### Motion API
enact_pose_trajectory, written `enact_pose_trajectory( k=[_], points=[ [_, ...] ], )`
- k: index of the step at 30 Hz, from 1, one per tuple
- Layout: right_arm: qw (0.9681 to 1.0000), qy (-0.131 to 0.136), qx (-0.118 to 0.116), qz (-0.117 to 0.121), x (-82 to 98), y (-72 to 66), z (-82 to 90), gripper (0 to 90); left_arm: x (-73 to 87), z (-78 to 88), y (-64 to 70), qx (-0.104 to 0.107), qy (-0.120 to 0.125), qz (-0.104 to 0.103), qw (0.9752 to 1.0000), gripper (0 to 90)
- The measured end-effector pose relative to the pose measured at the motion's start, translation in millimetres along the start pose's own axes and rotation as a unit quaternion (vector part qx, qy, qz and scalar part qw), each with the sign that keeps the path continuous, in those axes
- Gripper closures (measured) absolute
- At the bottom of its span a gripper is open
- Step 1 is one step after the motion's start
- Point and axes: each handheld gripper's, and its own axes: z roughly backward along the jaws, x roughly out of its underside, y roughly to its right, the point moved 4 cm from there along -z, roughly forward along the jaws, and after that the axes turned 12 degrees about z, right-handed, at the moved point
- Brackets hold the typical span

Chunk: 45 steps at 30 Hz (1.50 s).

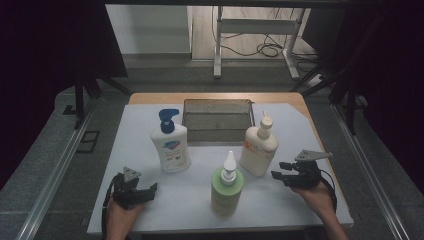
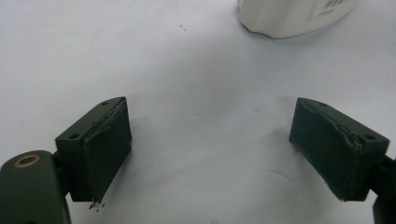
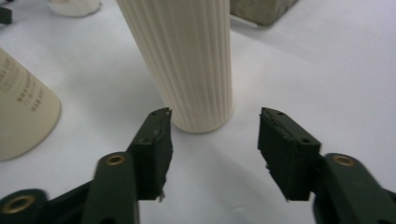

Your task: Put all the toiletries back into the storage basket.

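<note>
- The right gripper [image 3: 214, 140] is released, its jaws apart with nothing between them.
- The cream bottle [image 3: 184, 60] stands upright at its 12 o'clock, just beyond the jaw tips, on the white table [image 1: 295, 195].
- The left gripper [image 2: 210, 140] is spread wide, holding nothing.

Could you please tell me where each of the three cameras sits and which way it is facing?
High view: above the person's side, looking forward and down on the table; both forearms, left tool, right tool.
Left gripper view: on the left tool, looking along its open jaws at the blue-capped bottle.
Right gripper view: on the right tool, jaws apart, facing the cream bottle.
Shared: high and right gripper views both show the cream bottle, green bottle and tray.
</note>
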Motion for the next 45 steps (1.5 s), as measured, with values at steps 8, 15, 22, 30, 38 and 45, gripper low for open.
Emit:
enact_pose_trajectory(
  k=[8, 15, 22, 30, 38, 45],
  points=[
    [0.9994, 0.007, 0.005, 0.032, -20.6, -6.6, 5.2, 32.3, 0.0, 0.0, 0.0, 0.0, 0.0, 0.0, 1.0, 12.5],
    [0.9991, 0.014, 0.006, 0.039, -35.7, -6.5, 9.4, 28.9, 0.1, 0.0, -0.3, 0.0, -0.001, -0.001, 1.0, 12.6],
    [0.9991, 0.021, 0.009, 0.037, -45.4, -6.0, 11.2, 25.8, 0.1, 0.0, -0.3, 0.0, -0.001, -0.002, 1.0, 12.5],
    [0.999, 0.021, 0.015, 0.037, -56.7, -4.6, 7.2, 22.3, 0.1, 0.0, -0.3, 0.0, 0.0, -0.001, 1.0, 12.5],
    [0.9987, 0.024, 0.018, 0.041, -67.6, -3.1, 0.2, 20.0, 0.1, 0.0, -0.3, 0.0, 0.0, -0.001, 1.0, 12.5],
    [0.9988, 0.03, 0.014, 0.037, -78.2, -3.9, -3.9, 20.1, 0.0, 0.0, -0.3, 0.0, -0.001, -0.001, 1.0, 12.5]
  ],
)
